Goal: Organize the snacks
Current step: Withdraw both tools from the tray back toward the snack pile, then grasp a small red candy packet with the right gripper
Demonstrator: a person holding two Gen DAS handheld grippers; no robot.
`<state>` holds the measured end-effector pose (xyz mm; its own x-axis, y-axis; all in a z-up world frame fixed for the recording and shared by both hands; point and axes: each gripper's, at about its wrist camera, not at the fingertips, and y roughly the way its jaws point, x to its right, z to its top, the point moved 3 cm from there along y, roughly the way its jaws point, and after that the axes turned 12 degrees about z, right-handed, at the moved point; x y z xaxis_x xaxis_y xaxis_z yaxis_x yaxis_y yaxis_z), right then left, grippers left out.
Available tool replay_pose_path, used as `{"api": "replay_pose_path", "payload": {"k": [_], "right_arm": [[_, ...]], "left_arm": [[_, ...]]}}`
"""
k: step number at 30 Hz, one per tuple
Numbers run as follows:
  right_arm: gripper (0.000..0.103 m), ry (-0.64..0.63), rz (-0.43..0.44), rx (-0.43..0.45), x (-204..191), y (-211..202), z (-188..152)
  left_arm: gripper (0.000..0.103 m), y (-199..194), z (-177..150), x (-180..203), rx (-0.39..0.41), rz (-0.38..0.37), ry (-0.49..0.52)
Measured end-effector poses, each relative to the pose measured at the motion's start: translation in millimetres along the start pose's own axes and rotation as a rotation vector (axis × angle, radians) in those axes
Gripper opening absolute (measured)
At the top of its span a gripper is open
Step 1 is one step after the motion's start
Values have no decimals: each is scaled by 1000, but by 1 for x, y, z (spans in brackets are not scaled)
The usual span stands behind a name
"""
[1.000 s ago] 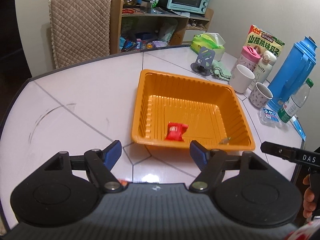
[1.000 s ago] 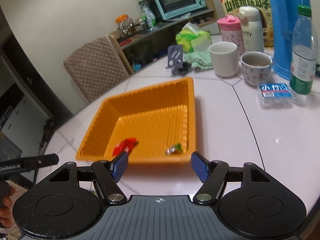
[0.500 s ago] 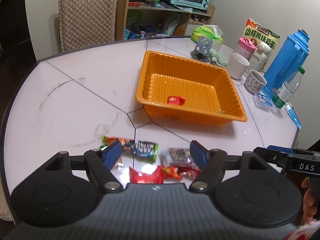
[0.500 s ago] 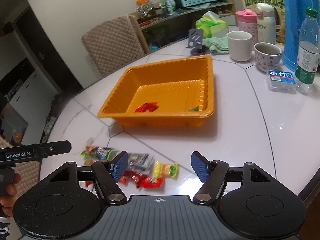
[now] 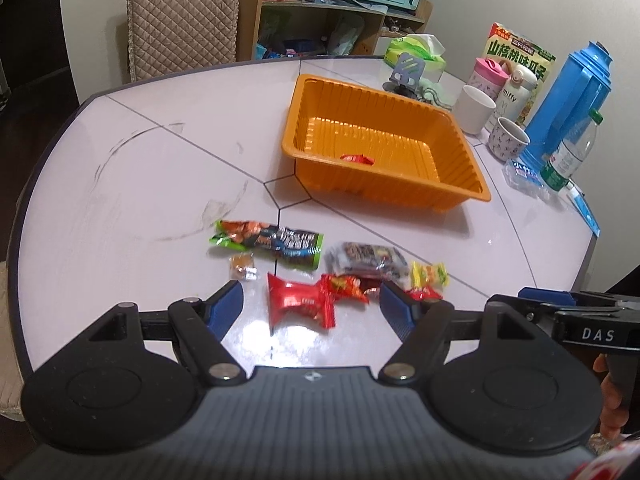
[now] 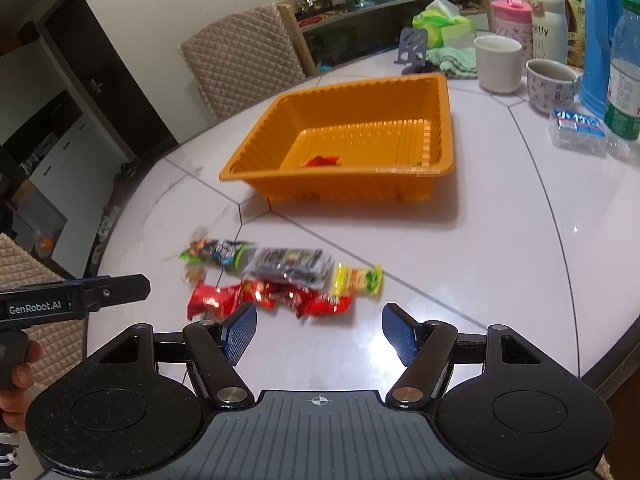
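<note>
Snack pile [image 5: 320, 272] newly in view, blurred, wrappers unreadable behind jaws.

I see my left gripper [image 5: 312, 310] as a black frame with two round speckled discs, a ribbed grey centre plate carrying a small crosshair mark, silver pivot screws, and blue ribbed pads on its fingers [image 5: 226, 309]. My right gripper [image 6: 319, 338] is built the same way. One handle's side reads "DAS", the other's "GenRobot.AI". A red-and-white sleeve [image 5: 618, 460] edges in.
</note>
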<state>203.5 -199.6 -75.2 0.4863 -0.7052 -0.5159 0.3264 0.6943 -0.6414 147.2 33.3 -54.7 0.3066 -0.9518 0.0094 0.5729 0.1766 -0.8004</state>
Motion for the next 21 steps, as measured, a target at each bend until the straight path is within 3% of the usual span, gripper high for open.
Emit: {"api": "replay_pose_path", "payload": {"k": [21], "right_arm": [[69,-51,-4,-33,-3,28,-22]], "left_arm": [[72,14,-22,-21,-27,10,3]]}}
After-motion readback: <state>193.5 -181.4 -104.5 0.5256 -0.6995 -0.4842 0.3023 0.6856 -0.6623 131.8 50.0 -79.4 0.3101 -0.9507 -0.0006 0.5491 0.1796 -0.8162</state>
